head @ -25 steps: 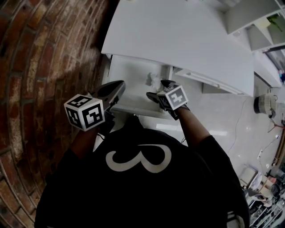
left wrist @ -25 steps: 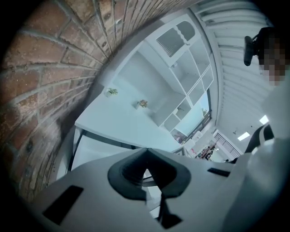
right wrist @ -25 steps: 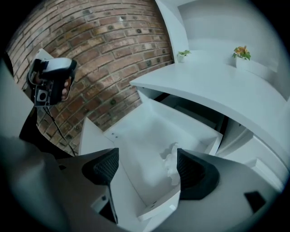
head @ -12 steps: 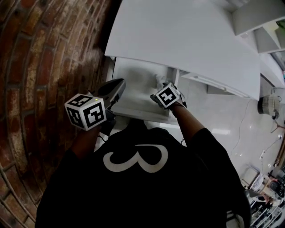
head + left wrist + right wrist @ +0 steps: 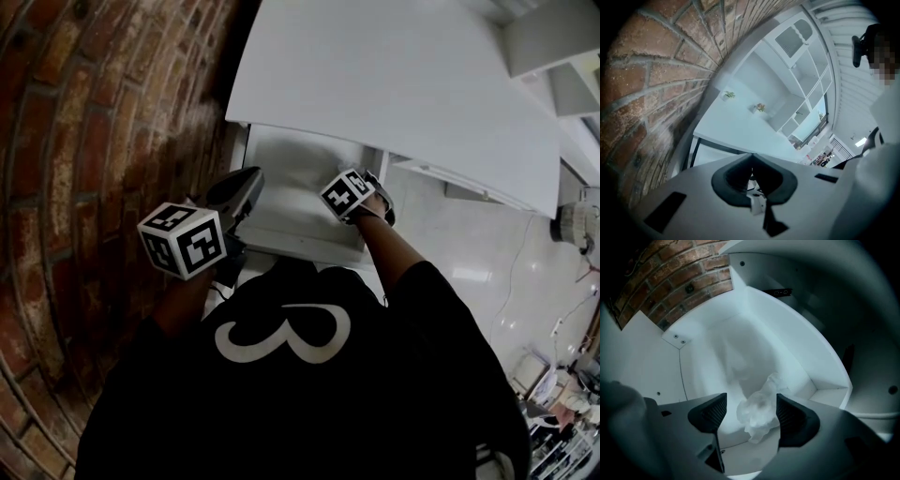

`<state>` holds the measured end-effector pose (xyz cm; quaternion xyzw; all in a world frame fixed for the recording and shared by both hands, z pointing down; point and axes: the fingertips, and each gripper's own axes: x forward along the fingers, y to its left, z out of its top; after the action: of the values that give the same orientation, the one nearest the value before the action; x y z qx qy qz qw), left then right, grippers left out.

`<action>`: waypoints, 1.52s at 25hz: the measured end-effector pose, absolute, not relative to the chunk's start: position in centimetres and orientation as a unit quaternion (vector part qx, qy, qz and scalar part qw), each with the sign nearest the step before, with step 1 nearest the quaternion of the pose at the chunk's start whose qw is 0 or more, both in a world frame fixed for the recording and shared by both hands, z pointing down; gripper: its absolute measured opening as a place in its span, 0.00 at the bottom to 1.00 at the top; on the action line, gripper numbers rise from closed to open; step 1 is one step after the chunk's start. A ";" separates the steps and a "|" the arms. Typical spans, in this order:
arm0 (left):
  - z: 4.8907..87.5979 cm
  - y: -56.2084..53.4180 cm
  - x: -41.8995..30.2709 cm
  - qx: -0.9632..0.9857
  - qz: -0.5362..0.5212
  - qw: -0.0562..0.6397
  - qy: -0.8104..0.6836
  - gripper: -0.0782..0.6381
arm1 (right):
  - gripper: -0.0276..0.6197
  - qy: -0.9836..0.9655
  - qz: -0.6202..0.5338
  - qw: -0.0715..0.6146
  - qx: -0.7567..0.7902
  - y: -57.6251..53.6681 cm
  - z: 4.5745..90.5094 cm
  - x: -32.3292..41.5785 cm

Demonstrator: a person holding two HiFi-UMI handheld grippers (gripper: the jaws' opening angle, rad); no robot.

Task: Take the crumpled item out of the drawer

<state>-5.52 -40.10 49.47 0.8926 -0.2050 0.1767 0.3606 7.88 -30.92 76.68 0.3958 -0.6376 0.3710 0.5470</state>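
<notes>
A white drawer point(image 5: 281, 164) stands pulled out under the white table top point(image 5: 394, 84). In the right gripper view a crumpled white paper wad point(image 5: 759, 411) lies on the drawer floor near a corner. My right gripper point(image 5: 747, 408) points straight down into the drawer with the wad between its dark pads. Its jaws have just been closing; a gap still shows on the left side. In the head view the right gripper point(image 5: 361, 187) hides the wad. My left gripper point(image 5: 239, 187) hangs at the drawer's left front with its jaws together and nothing in them.
A brick wall point(image 5: 112, 141) runs close along the drawer's left side. The drawer's white walls point(image 5: 797, 348) ring the wad. White shelving point(image 5: 797, 93) stands beyond the table top point(image 5: 740, 131). Light floor point(image 5: 469, 244) and clutter lie at the right.
My right gripper has dropped from above the drawer's front down into the drawer, over the wad, which it now hides in the head view. The left gripper has barely shifted.
</notes>
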 end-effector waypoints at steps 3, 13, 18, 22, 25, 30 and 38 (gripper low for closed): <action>49.5 -40.7 -5.5 0.892 0.174 0.362 -0.209 0.11 | 0.54 -0.620 0.375 0.568 0.391 -30.9 77.5 8.3; 50.0 -41.3 -5.4 0.890 0.178 0.365 -0.209 0.11 | 0.38 -0.593 0.390 0.588 0.389 -31.2 78.8 8.6; 50.1 -41.6 -5.7 0.888 0.181 0.367 -0.211 0.11 | 0.33 -0.586 0.391 0.595 0.387 -31.3 78.8 8.8; 50.0 -41.6 -5.5 0.889 0.180 0.365 -0.211 0.11 | 0.27 -0.587 0.392 0.591 0.391 -31.4 78.6 9.2; 50.0 -41.7 -5.5 0.889 0.179 0.365 -0.211 0.11 | 0.23 -0.591 0.392 0.584 0.395 -31.6 78.1 9.4; 49.7 -41.6 -5.2 0.890 0.177 0.364 -0.209 0.11 | 0.21 -0.607 0.394 0.566 0.394 -31.5 76.9 8.8; 48.5 -41.2 -4.9 0.897 0.166 0.355 -0.207 0.11 | 0.20 -0.631 0.394 0.516 0.424 -31.9 73.3 9.4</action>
<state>-4.86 -41.21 48.46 0.8966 -0.2067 0.1661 0.3547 9.38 -31.93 73.25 0.4241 -0.6313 0.3944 0.5157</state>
